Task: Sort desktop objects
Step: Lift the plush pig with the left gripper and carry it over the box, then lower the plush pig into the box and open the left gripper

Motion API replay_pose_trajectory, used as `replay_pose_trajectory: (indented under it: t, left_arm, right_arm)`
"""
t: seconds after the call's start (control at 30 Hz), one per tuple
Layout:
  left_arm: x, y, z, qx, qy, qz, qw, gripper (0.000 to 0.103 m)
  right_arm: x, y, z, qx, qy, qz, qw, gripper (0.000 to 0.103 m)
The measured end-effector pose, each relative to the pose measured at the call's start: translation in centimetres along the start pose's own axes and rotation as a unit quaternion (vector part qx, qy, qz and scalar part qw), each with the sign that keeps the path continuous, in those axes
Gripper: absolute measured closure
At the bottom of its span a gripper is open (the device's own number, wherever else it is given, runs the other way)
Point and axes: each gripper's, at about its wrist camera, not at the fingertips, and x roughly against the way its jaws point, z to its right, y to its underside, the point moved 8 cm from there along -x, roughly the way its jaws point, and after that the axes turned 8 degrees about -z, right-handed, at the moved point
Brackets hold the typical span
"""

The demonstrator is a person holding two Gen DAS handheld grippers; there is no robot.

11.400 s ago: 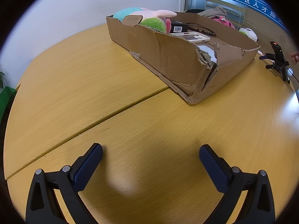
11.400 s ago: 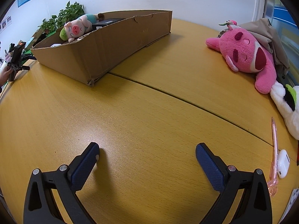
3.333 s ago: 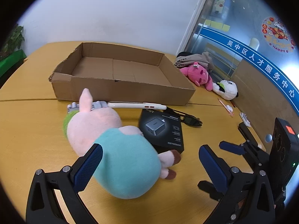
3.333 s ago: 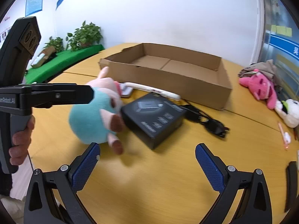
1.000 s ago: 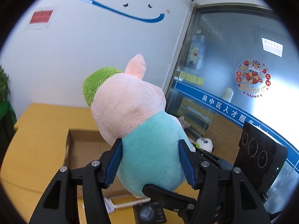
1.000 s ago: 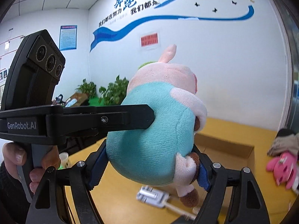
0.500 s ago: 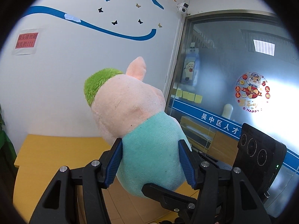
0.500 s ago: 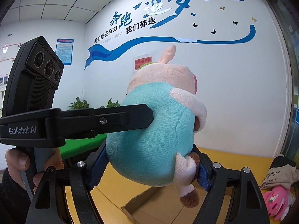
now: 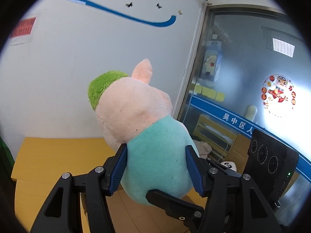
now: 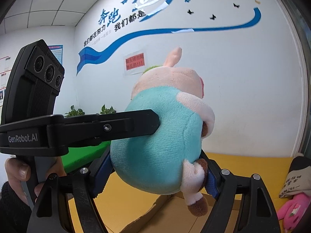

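Both grippers clamp the same plush pig (image 9: 153,155), which hangs in the air above the desk (image 9: 58,155).

In the left wrist view, the left gripper (image 9: 156,171) has its jaws closed on the pig's teal body, one blue pad (image 9: 118,171) pressed into each flank. The pig sits upright with its back to this camera: pink head on top, a green patch on the left side of the head, one pink ear pointing up. A black finger of the right gripper (image 9: 175,203) crosses under the pig's belly, and that gripper's camera block stands at the right.

In the right wrist view, the right gripper (image 10: 155,176) also has its jaws closed on the pig (image 10: 161,139), gripping low on the teal body; the blue pads are mostly buried in the plush. A pink leg with a brown foot dangles between the fingers. One finger of the left gripper (image 10: 136,125) reaches in from the left and presses into the pig's side. The left hand (image 10: 17,174) holds that gripper's handle at the lower left.

Below the pig, an edge of the cardboard box (image 10: 147,211) shows on the desk (image 10: 243,161). At the desk's right edge lie a pink plush (image 10: 291,207) and a beige cloth bag (image 10: 297,178). In the left wrist view a small panda plush (image 9: 229,165) lies on the desk beyond the pig.
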Motion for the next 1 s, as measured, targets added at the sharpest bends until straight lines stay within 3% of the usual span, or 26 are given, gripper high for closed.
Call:
replay_pose_trajectory:
  t: [0.23,0.43,0.7,0.83,0.9,1.0]
  left_arm:
    - [-8.0,4.0,-6.3,0.055,0.008,-0.068,0.9961,0.045]
    - [-13.7,9.5,-11.5,0.089,0.001,-0.142,0.9859,0.045]
    - [-19.6,19.5,-19.0,0.175,-0.006,-0.242,0.9543,0.046]
    - [-20.7,21.7,-19.8,0.155,-0.036,-0.273,0.9487,0.046]
    - [-20.8,22.3,-19.9,0.145,-0.05,-0.288,0.9454,0.046]
    - [-20.1,22.4,-20.4,0.155,-0.053,-0.286,0.9442,0.045]
  right_arm:
    - [-7.9,4.8,4.3,-0.057,0.0,-0.054,0.997,0.019]
    - [-14.4,10.5,6.5,-0.114,-0.006,-0.106,0.988,0.019]
    - [-22.5,20.4,7.6,-0.185,-0.008,-0.221,0.958,0.019]
    - [-25.4,23.6,7.5,-0.201,-0.008,-0.272,0.941,0.015]
    - [-26.7,24.7,7.2,-0.203,-0.017,-0.316,0.926,0.009]
    - [-26.7,24.6,6.9,-0.194,-0.023,-0.328,0.924,0.008]
